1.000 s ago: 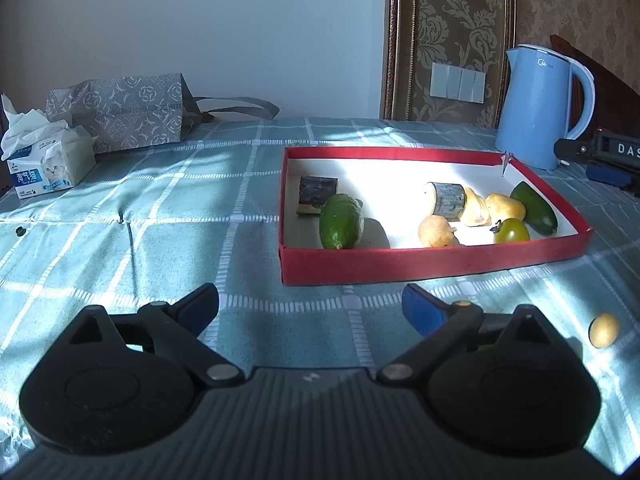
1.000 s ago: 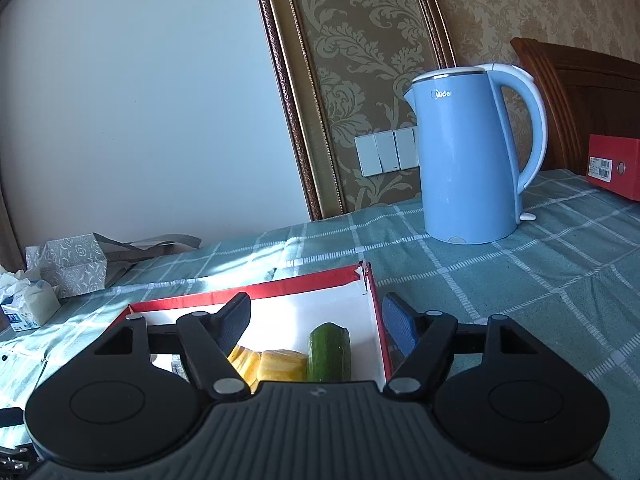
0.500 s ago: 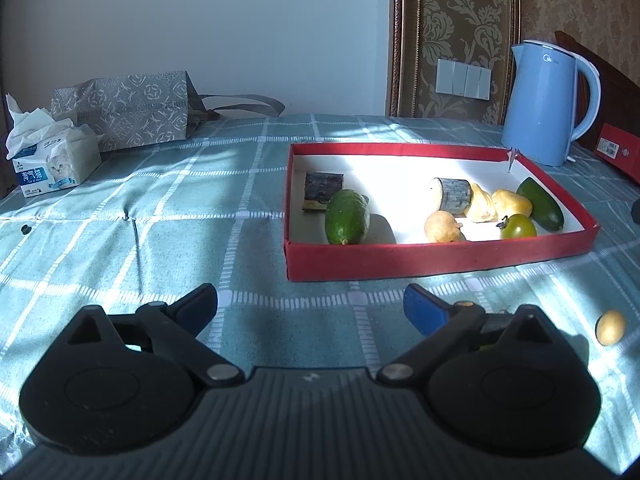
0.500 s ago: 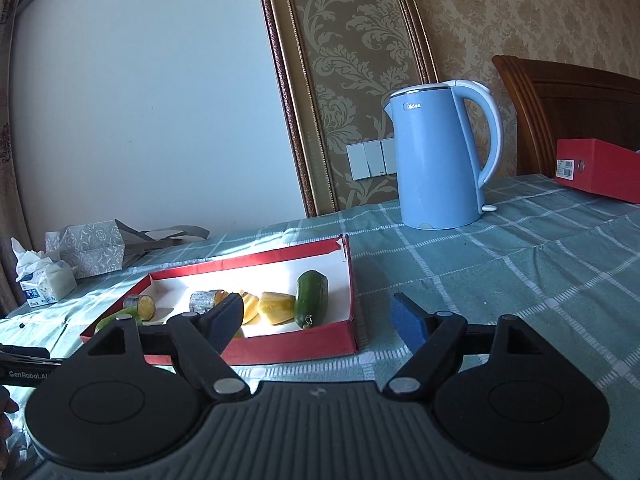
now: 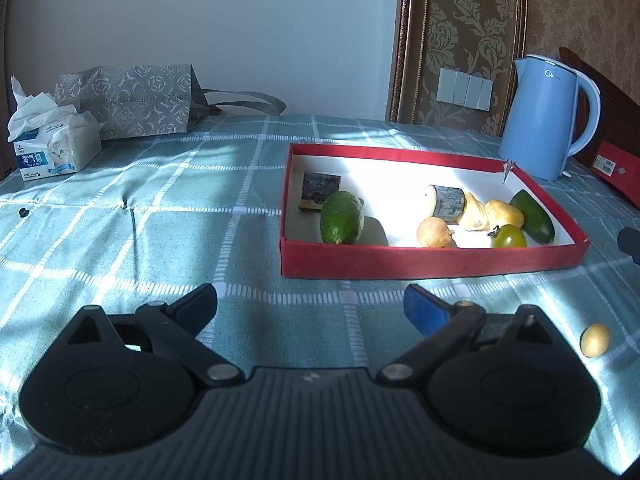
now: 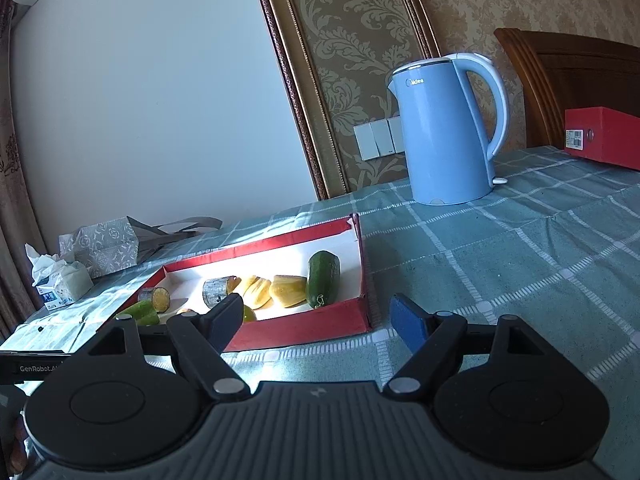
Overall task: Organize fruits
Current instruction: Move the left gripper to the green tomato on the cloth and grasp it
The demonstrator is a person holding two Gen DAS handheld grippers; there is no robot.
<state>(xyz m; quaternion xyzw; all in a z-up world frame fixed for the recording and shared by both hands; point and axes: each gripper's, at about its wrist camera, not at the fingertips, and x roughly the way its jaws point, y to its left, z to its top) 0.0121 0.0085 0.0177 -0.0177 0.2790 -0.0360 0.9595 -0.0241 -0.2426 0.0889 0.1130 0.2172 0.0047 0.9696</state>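
Right of the left gripper's [image 5: 310, 306] wide-apart, empty jaws, a small yellow fruit [image 5: 595, 340] lies on the cloth.

My left claw [image 5: 310, 308] hangs wide open over bare green cloth on the tabletop [image 5: 180, 216], and nothing lies between its tips. Straight ahead the low red wall of the red tray [image 5: 432, 266] blocks the way, so I would have to go over it. Inside, the middle of the tray floor is free, between the fat green cucumber [image 5: 342, 223] and the crowd of pieces at the right end. One small yellow fruit [image 5: 595, 340] lies alone on the cloth to the right. My right claw [image 6: 316, 320] is open too, with nothing in it. To its right the cloth is clear up to the tall blue kettle [image 6: 448, 132].
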